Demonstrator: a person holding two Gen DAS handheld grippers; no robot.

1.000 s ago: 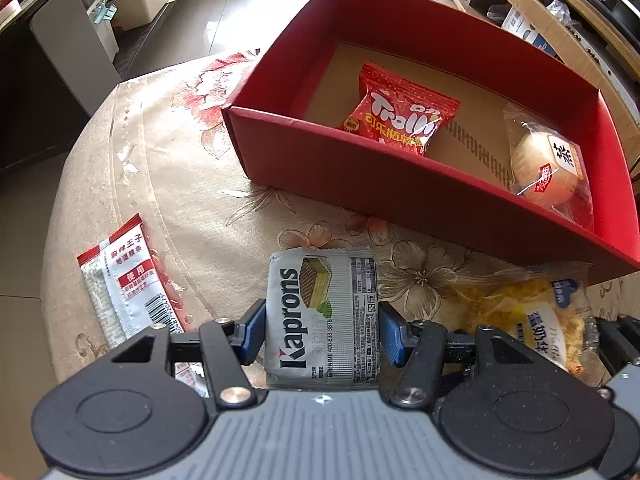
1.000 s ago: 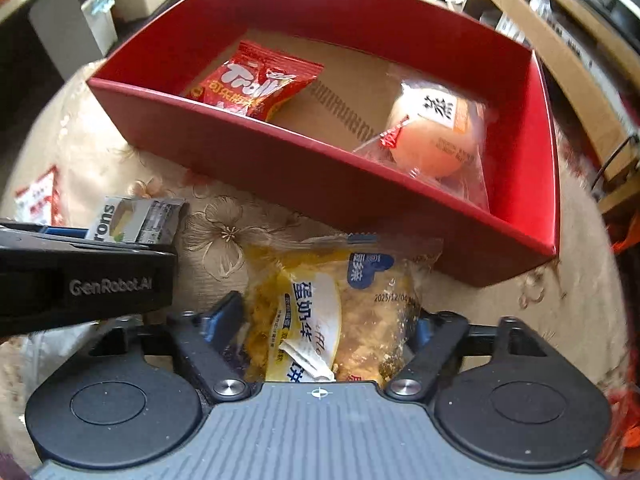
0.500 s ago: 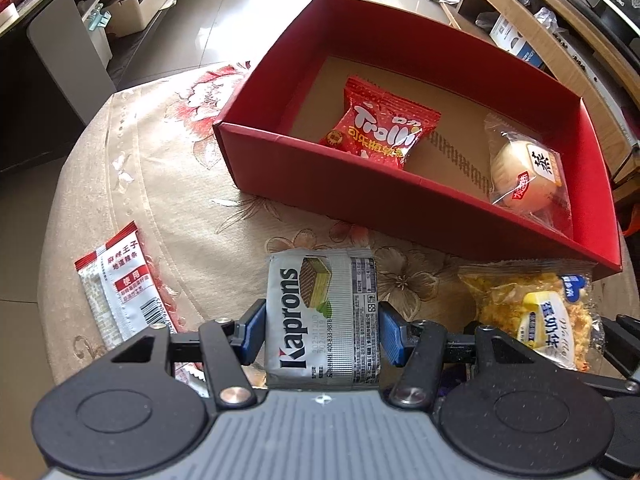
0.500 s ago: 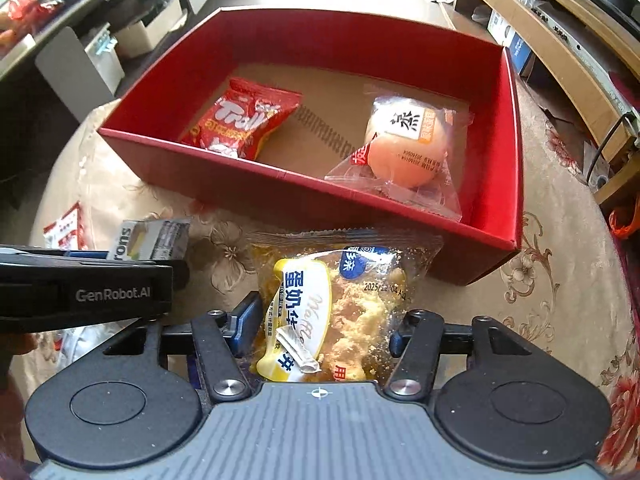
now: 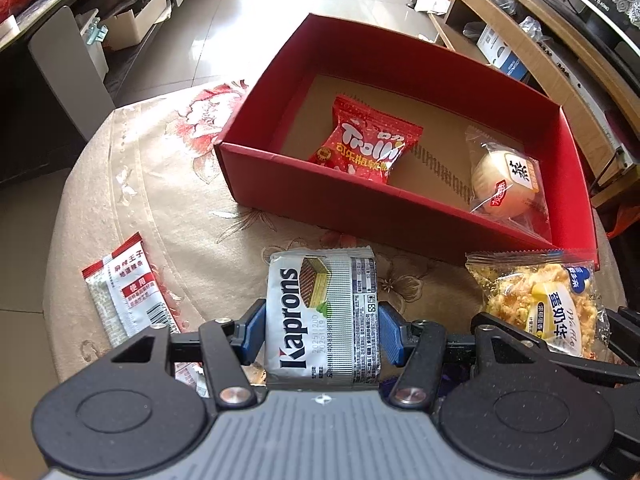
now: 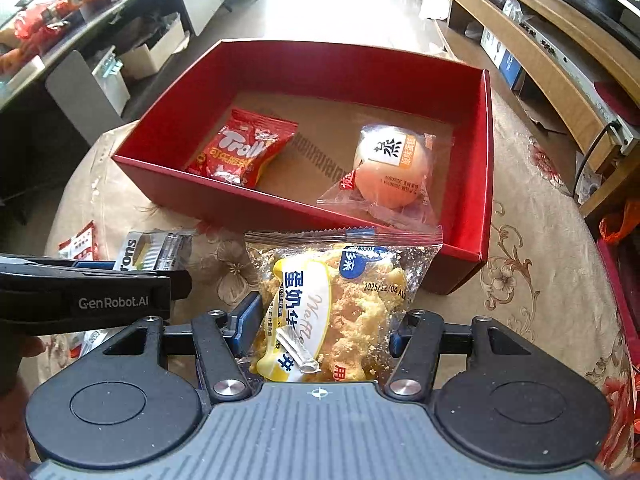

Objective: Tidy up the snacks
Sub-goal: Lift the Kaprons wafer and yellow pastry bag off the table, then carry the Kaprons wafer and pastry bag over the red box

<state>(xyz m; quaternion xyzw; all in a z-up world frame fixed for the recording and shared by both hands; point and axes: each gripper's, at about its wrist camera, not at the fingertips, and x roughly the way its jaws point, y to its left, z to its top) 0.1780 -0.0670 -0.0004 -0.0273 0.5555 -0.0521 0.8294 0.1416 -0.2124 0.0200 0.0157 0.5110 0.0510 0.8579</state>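
My left gripper point(image 5: 322, 330) is shut on a silver Kaprons wafer pack point(image 5: 320, 312), held above the table in front of the red box point(image 5: 360, 208). My right gripper point(image 6: 322, 328) is shut on a yellow waffle bag point(image 6: 336, 300), just short of the box's near wall point(image 6: 280, 208). The waffle bag also shows in the left wrist view point(image 5: 540, 304). Inside the box lie a red Trolli bag point(image 5: 368, 144) and a wrapped round bun point(image 5: 506, 180). The left gripper body point(image 6: 88, 300) shows at the left of the right wrist view.
A red-and-white sachet point(image 5: 124, 288) lies on the floral tablecloth point(image 5: 160, 184) at the left. The round table's edge curves close on the left. A wooden shelf unit point(image 6: 560, 60) stands at the right, cabinets and boxes point(image 5: 132, 20) on the floor at the left.
Both grippers have risen and drawn back with their packs, so the box looks smaller and farther. The waffle bag has come up off the table in the right gripper.
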